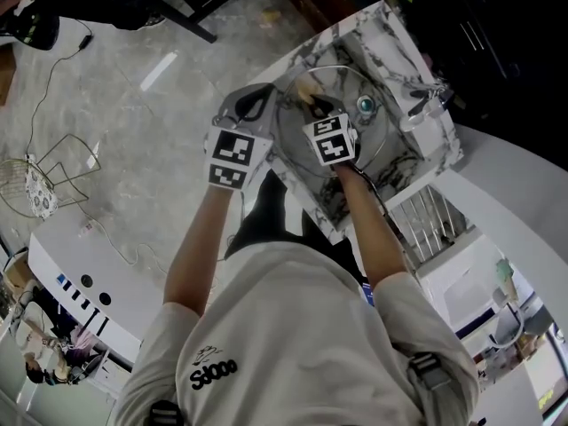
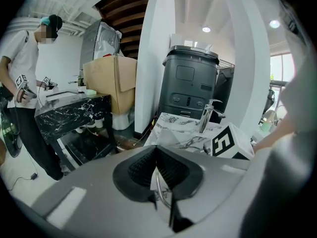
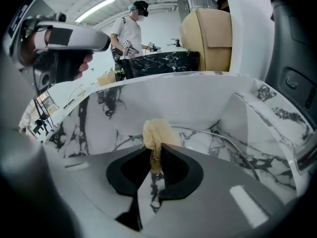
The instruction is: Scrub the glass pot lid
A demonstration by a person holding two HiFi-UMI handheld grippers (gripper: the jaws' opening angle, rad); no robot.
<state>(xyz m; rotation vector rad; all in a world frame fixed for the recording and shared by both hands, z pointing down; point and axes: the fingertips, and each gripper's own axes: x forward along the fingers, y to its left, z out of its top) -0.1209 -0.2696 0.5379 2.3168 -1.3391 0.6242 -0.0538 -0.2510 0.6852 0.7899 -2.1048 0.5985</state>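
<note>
The glass pot lid [image 1: 362, 145] lies tilted in the marble sink [image 1: 432, 149], its knob [image 1: 365, 106] facing up. My left gripper [image 1: 257, 105] is shut on the lid's left rim; in the left gripper view the thin metal rim [image 2: 159, 185] runs between the closed jaws of that gripper [image 2: 157, 170]. My right gripper [image 1: 315, 109] is shut on a beige scrubber [image 1: 306, 91] that rests over the lid. In the right gripper view the scrubber [image 3: 154, 132] sticks out past the gripper [image 3: 157, 158], with the lid's rim [image 3: 233, 145] arcing behind it.
A faucet [image 1: 428, 103] stands at the sink's right edge, also seen as a faucet [image 2: 208, 114] in the left gripper view. A black bin [image 2: 190, 83] and a cardboard box [image 2: 111, 81] stand beyond. Another person [image 2: 22, 83] works at a black marble counter [image 2: 74, 108].
</note>
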